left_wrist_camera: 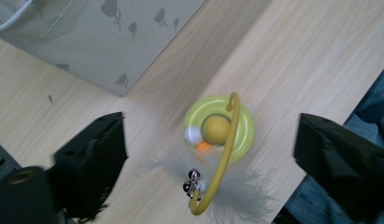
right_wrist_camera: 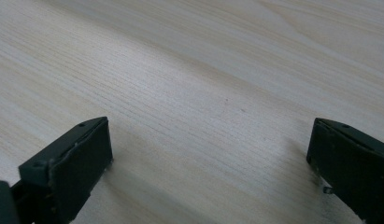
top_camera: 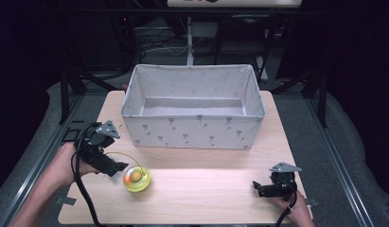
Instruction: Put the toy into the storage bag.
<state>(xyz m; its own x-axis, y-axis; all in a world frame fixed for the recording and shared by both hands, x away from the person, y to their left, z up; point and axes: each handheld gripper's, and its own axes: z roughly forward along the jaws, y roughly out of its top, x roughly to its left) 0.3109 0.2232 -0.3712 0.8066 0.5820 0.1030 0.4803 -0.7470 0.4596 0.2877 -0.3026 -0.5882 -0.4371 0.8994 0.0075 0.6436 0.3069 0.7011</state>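
Left gripper [left_wrist_camera: 208, 154]: jaws spread wide, gripping nothing; in the left gripper view one black jaw rises at each lower corner.
Between left jaws: a round yellow-green plastic toy [left_wrist_camera: 220, 128] lies on the table, apart from both jaws, nearer the far end of the gap.
Toy details: an orange-yellow ball [left_wrist_camera: 215, 129] sits in its centre; a curved yellow wire arch [left_wrist_camera: 222, 163] rises from it, carrying small dark bells [left_wrist_camera: 192, 182] and a tuft of pale grey feathers [left_wrist_camera: 241, 191] near the camera.
Toy, high view: it rests just beside the left jaw tips [top_camera: 117, 166], at the front-left of the table [top_camera: 197, 189].
Left hand [top_camera: 69, 163]: wrapped around the gripper body; a black cable [top_camera: 83, 194] trails toward the table's near edge.
Beyond left jaws: a rectangular light grey fabric storage box with a small dark tulip print [top_camera: 192, 106], open-topped, inside bare; its near corner shows past the toy.
Right gripper [right_wrist_camera: 208, 154]: jaws spread wide, gripping nothing; bare light wood grain lies between them.
Right gripper, high view: low over the table's front-right corner [top_camera: 272, 187], well apart from the toy and the box.
Markings: no readable writing or brand on any item; the box print is pictorial.
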